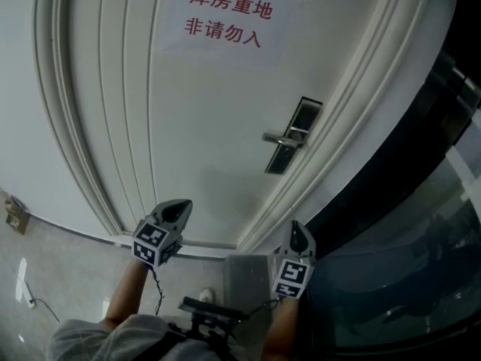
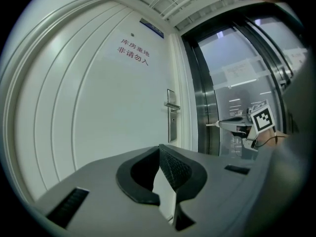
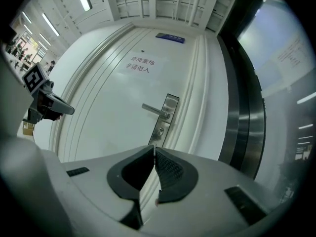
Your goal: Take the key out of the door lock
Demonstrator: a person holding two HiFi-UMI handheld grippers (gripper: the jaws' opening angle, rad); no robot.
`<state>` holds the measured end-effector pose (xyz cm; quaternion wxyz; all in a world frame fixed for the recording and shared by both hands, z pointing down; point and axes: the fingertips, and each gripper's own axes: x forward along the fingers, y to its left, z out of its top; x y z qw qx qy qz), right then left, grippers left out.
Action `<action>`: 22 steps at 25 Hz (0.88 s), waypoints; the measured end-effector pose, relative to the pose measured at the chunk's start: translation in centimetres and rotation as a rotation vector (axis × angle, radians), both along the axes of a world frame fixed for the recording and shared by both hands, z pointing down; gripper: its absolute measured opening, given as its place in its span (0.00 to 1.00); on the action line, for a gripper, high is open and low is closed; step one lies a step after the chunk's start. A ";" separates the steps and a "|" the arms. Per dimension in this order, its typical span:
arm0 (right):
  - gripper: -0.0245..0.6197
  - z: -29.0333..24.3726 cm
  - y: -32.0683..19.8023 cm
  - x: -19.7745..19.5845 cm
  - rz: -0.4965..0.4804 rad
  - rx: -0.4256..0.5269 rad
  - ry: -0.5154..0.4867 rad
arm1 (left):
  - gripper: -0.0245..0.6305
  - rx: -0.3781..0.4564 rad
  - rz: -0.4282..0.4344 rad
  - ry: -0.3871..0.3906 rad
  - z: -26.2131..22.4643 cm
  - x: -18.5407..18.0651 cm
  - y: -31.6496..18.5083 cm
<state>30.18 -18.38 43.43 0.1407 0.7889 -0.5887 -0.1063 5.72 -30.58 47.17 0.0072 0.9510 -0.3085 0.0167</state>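
The white door (image 1: 188, 126) carries a steel lock plate (image 1: 294, 130) with a lever handle (image 1: 282, 138). In the right gripper view the plate (image 3: 168, 107) shows a small round cylinder (image 3: 160, 131) below the handle (image 3: 153, 109); a key is too small to make out. My left gripper (image 1: 180, 204) is held left of the lock and well short of the door, jaws shut and empty (image 2: 159, 147). My right gripper (image 1: 295, 226) is below the lock, apart from it, and points toward the plate, jaws shut with nothing between them (image 3: 153, 148).
A paper sign with red characters (image 1: 225, 17) is stuck high on the door. A dark metal frame and glass wall (image 1: 406, 164) stand right of the door. A small box (image 1: 15, 215) and a cable (image 1: 26, 295) lie on the floor at left.
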 end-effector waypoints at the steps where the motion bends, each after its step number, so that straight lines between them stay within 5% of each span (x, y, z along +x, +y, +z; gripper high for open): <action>1: 0.07 0.3 0.6 -0.2 0.003 0.004 -0.018 | 0.03 0.002 0.005 0.000 0.0 0.0 0.4; 11: 0.07 3.1 6.0 -2.5 -0.004 0.038 -0.187 | 0.03 0.012 0.033 -0.011 0.8 -1.5 4.9; 22: 0.07 4.0 7.4 -6.1 -0.051 0.052 -0.220 | 0.03 0.020 0.036 -0.012 0.9 -2.9 6.9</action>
